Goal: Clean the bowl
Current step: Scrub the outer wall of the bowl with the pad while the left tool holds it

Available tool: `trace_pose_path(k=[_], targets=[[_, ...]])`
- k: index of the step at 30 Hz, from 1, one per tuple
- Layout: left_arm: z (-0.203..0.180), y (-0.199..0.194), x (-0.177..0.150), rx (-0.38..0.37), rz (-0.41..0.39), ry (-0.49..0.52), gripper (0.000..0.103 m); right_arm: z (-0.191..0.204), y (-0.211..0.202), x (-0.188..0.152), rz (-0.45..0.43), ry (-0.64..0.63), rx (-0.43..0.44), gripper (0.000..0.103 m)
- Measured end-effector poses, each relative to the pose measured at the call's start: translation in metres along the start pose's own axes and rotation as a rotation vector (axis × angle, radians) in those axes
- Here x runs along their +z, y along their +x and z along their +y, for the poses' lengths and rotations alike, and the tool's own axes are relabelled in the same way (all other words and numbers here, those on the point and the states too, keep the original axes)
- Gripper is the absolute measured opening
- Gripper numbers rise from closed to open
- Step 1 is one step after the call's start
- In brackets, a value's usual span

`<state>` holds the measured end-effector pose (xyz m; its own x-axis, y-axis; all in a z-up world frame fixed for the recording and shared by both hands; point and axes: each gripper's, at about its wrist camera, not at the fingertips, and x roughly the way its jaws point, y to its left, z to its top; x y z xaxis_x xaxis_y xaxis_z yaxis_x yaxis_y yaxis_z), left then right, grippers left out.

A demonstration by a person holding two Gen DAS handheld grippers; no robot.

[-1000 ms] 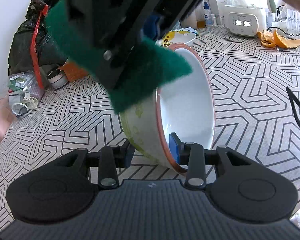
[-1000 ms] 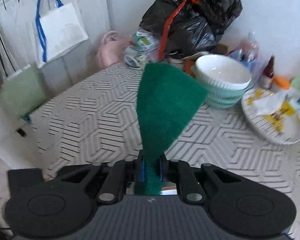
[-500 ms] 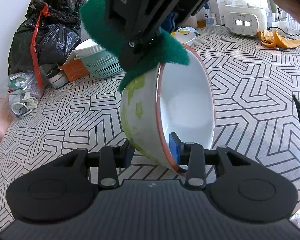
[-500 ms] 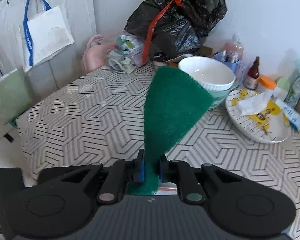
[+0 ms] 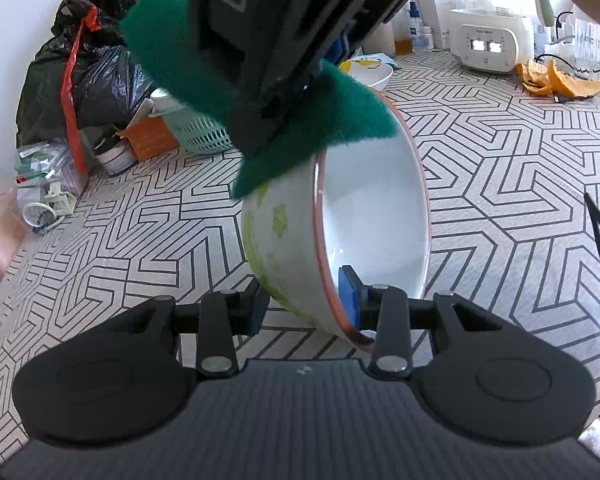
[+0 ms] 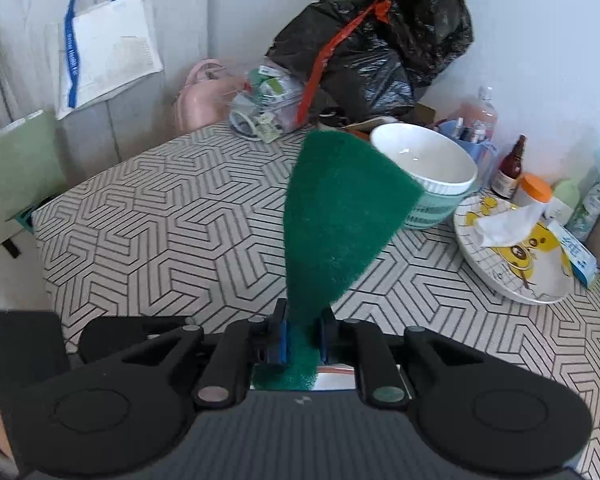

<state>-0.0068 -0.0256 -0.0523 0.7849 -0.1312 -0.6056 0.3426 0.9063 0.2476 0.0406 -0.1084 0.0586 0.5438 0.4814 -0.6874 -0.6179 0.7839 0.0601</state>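
White ceramic, with a brown-red rim and green smears on its outside: that is your bowl, and it is tipped on its side above the patterned worktop, with the mouth facing to the right in the left wrist view. Your left tool pinches the lowest part of the rim, one pad inside the bowl and the other against the outer wall, so the bowl hangs upward and away from that tool.

The green scrub pad lies over the top of the bowl, touching the upper rim and the outer wall just below it. Your right tool is pressed together on the lower corner of this pad, and from there the pad spreads forward like a fan. In the left wrist view this tool comes down from above, so the dirty wall is directly under it.

I judge that the green smears remain mostly on the outer wall, below and to the left of the pad. The next stroke should probably go downward along that curved wall, toward your left tool, while the left tool keeps the rim steady.
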Motion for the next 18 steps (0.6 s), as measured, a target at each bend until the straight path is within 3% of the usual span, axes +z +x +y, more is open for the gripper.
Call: trace_pose_path(k=[16, 18], targets=[[-0.039, -0.016, 0.015, 0.018, 0.004, 0.008, 0.036, -0.013, -0.001, -0.003, -0.015, 0.058, -0.050, 0.014], [-0.026, -0.012, 0.007, 0.014, 0.000, 0.007, 0.037, -0.011, -0.001, -0.003, -0.018, 0.057, -0.042, 0.014]])
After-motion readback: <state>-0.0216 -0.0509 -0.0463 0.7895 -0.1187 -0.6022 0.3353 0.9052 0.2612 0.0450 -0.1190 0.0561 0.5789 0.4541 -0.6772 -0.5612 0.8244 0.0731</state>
